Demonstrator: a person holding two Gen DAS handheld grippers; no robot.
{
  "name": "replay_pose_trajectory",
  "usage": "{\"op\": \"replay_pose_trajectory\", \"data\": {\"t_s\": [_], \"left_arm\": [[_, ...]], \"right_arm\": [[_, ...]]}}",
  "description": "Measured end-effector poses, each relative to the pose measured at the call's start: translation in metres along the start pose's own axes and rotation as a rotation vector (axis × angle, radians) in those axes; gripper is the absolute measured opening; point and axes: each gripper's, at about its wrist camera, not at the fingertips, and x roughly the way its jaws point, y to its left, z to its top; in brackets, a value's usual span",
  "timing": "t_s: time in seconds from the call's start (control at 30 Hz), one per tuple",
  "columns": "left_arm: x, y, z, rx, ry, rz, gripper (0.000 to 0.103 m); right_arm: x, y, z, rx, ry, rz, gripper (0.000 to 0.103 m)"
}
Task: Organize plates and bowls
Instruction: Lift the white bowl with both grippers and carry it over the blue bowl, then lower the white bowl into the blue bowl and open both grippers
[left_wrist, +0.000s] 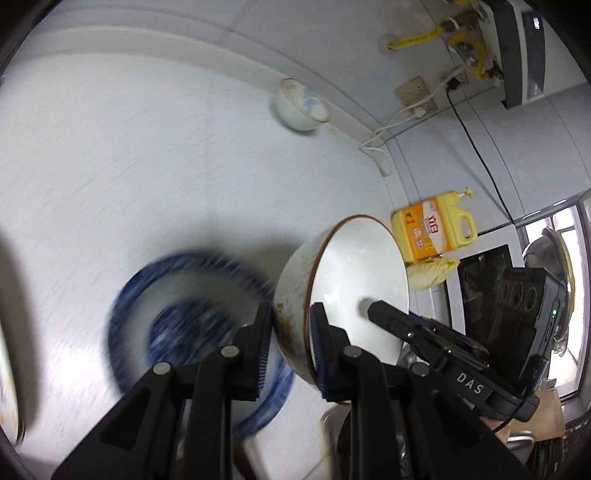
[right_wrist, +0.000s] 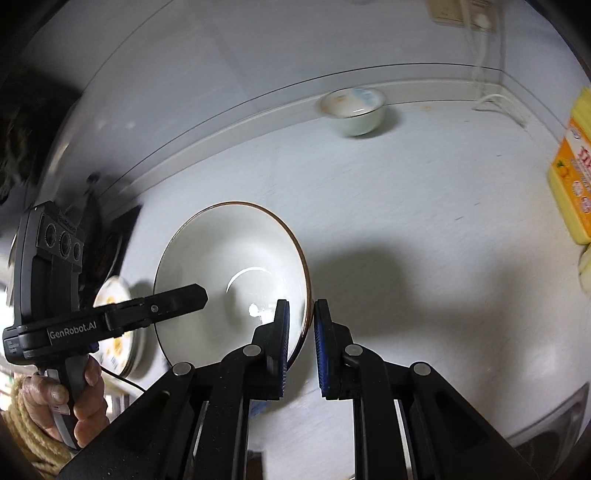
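Mid-task, approx. early. Big bowl (right_wrist: 229, 251), white w/ brown rim, gripped by both tongs at once and, judging by the shadow thrown on the counter (right_wrist: 406, 192), carried clear of the surface, tilted.

L gripper (left_wrist: 290, 328): narrow, pads clamped on the bowl wall, one inside, one outside. Same tool visible in the right wrist view, w/ a hand (right_wrist: 74, 398) round its handle.

R gripper (right_wrist: 300, 332): nearly closed, pinching the opposite rim edge between blue pads.

Not sorted yet, as far as visible:
- small bowl (right_wrist: 354, 110), alone at the back by the wall, well apart from everything else.
- blue plate (left_wrist: 192, 314), blurred, flat on the counter under and beside the big bowl; contact w/ the bowl impossible to tell.
- stack of plates (right_wrist: 114, 295) w/ yellow pattern, far side of the L tool, partly hidden. Prob. the only grouping made so far.

Bystanders: yellow soap jug (left_wrist: 436, 229) and yellow cloth (left_wrist: 432, 273) in the corner, not part of the job.

Left to do, by judgement: set the big bowl down somewhere sensible, bring the small bowl to it, put the blue plate w/ the other plates. Destination for the big bowl not evident. Heavy blur around, so finer detail unreadable.
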Motion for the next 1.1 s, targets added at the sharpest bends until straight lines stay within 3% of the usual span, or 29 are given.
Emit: {"op": "replay_pose_trajectory", "data": {"t_s": [0.2,0.43,0.8,1.1], "left_arm": [[-0.023,0.053,-0.027,-0.057,0.010,0.066,0.020],[-0.007,0.074,-0.033,-0.080,0.040,0.100,0.020],[0.026,0.087,-0.016,-0.099,0.054,0.154,0.017],[0.032,0.075,-0.015,-0.020,0.030,0.235,0.020]], "right_arm": [[0.034,0.043,-0.034,-0.050,0.101,0.036,0.012],[0.066,0.045,-0.051,-0.032,0.173,0.052,0.012],[0.091,0.031,-0.042,-0.023,0.245,0.022,0.012],[0.093,0.029,-0.038,-0.075,0.247,0.034,0.020]]}}
